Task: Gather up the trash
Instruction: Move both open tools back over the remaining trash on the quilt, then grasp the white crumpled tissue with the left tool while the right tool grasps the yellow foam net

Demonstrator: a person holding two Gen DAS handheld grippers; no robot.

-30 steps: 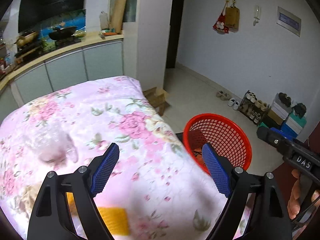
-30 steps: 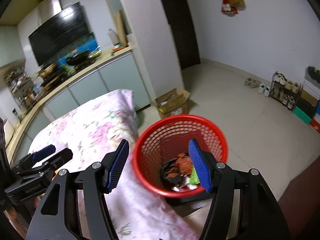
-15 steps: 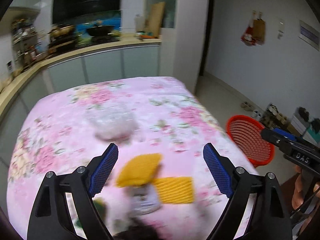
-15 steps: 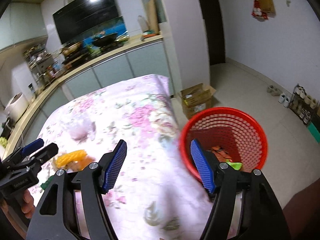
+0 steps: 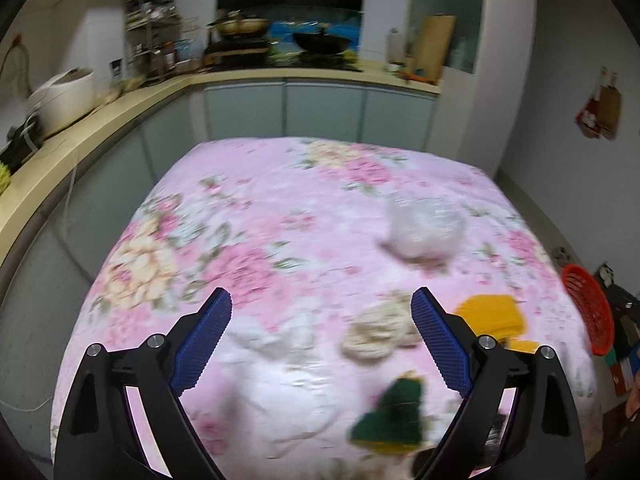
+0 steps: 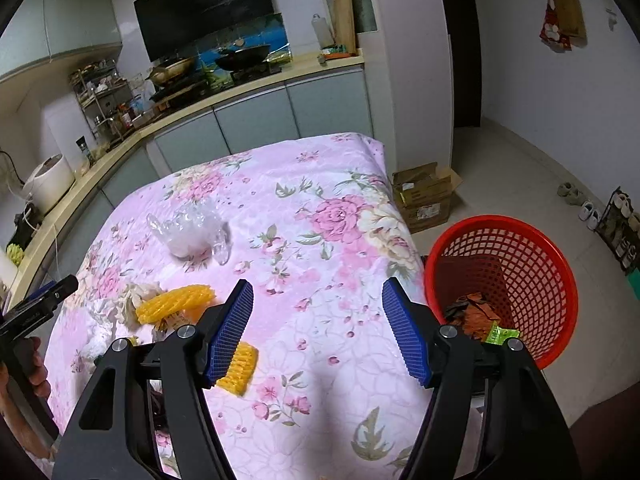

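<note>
Trash lies on a table with a pink floral cloth [image 5: 280,216]. My left gripper [image 5: 322,338] is open and empty above a white plastic bag [image 5: 288,380], a crumpled beige paper [image 5: 380,330] and a green and yellow scrap [image 5: 394,412]. A clear crumpled bag [image 5: 424,226] [image 6: 192,230] lies farther off. Yellow foam nets [image 6: 174,304] [image 5: 490,316] lie on the cloth. My right gripper [image 6: 318,332] is open and empty over the table's near right part. A red mesh basket [image 6: 520,256] with wrappers inside stands on the floor to the right.
A kitchen counter [image 6: 240,92] with a stove, pans and a rice cooker [image 5: 64,96] runs behind and left of the table. A cardboard box [image 6: 426,196] sits on the floor beyond the basket. A shoe rack [image 6: 620,228] stands by the right wall.
Both grippers have swung left, away from the red basket and over the table. The left view now faces the trash pile; the basket has slid to its right edge.
</note>
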